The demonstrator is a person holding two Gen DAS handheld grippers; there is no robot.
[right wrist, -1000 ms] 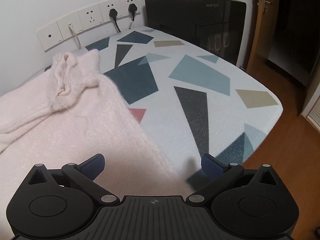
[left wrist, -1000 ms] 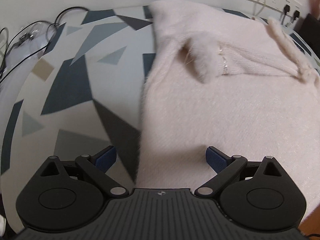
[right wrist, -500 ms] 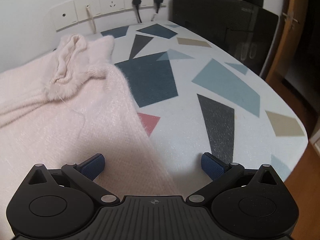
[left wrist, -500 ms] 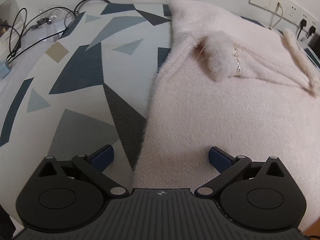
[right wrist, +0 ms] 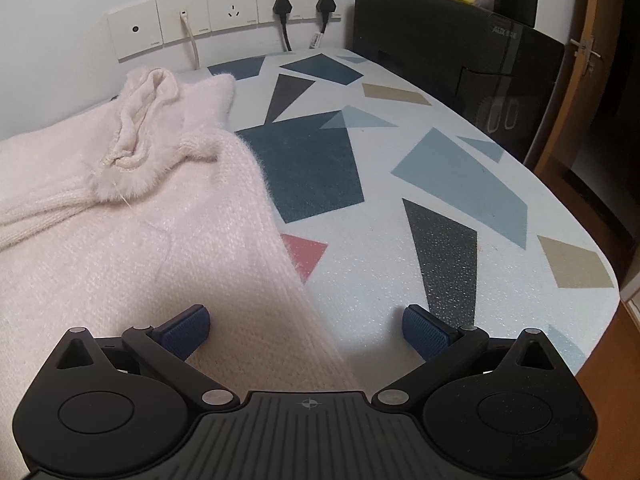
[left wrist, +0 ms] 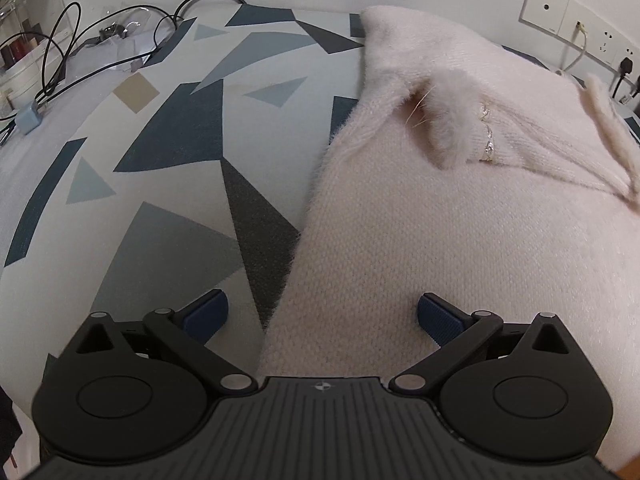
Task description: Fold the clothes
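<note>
A fluffy pale pink sweater lies flat on the table with the geometric-patterned cloth. Its furry cuff with small shiny trim lies folded across the body. My left gripper is open and empty, straddling the sweater's left edge near its hem. In the right wrist view the sweater fills the left side, with the rolled collar at the back. My right gripper is open and empty, straddling the sweater's right edge.
Black cables and a clear box lie at the table's far left. Wall sockets with plugs line the back wall. A black appliance with a mug on it stands right of the table. The table's right edge drops to a wooden floor.
Both grippers have drawn back and turned slightly, so more of the table and the back wall show. Both stay open and the sweater has not moved.
</note>
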